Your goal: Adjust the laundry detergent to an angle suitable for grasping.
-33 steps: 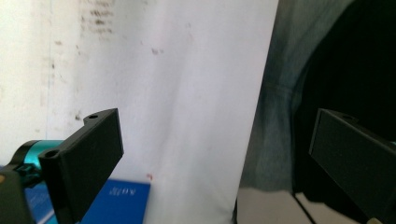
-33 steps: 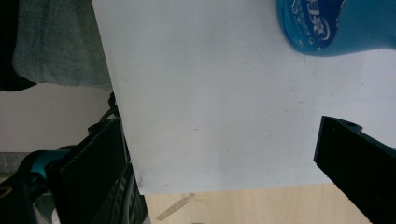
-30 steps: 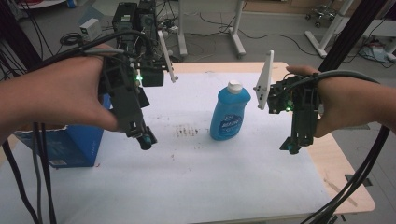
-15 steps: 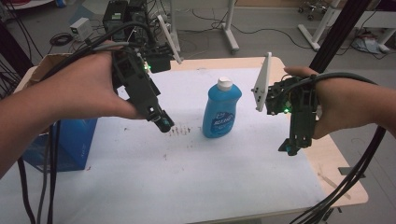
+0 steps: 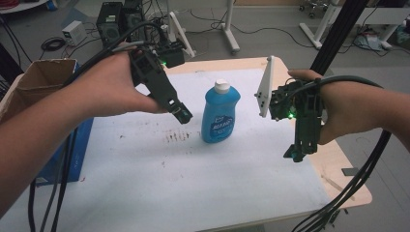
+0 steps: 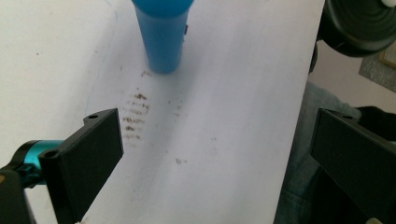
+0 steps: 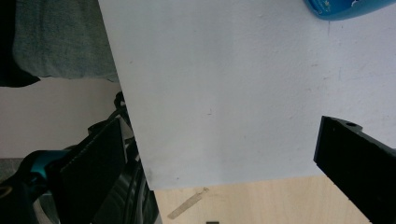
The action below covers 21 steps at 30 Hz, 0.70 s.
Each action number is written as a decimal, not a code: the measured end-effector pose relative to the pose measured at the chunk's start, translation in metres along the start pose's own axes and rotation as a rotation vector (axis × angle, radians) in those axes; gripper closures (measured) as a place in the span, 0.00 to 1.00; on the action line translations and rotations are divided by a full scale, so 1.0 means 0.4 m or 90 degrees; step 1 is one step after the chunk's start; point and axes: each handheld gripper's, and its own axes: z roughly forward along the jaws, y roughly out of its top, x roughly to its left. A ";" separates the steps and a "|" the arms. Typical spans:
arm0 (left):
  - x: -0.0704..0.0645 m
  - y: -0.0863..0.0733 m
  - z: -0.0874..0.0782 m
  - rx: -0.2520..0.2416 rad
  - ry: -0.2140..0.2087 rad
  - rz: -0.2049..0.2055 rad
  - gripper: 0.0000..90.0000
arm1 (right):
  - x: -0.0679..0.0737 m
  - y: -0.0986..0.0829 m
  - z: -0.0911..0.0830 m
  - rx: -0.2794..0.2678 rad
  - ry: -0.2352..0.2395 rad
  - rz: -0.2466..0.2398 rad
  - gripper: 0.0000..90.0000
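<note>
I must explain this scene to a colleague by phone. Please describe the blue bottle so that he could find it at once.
Look at the white sheet that covers the table. Near its middle the bottle stands upright, between the left gripper and the right gripper, touched by neither. It is the one bright blue thing on the sheet, with a white cap.

Lab: floor cables (image 5: 270, 26), equip. racks (image 5: 112, 19)

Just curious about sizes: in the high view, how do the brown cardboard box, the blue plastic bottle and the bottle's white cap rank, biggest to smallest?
1. Brown cardboard box, partly hidden by the forearm, so unsure.
2. Blue plastic bottle.
3. White cap.
</note>
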 end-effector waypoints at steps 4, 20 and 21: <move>0.016 0.021 0.023 -0.014 0.002 -0.009 0.03 | 0.000 -0.002 0.004 0.000 0.003 0.003 0.02; 0.044 0.094 0.114 -0.035 0.005 0.000 0.03 | 0.003 -0.013 0.019 -0.002 0.007 0.007 0.02; 0.045 0.098 0.119 -0.037 0.007 0.001 0.03 | 0.005 -0.014 0.019 -0.001 0.009 0.009 0.02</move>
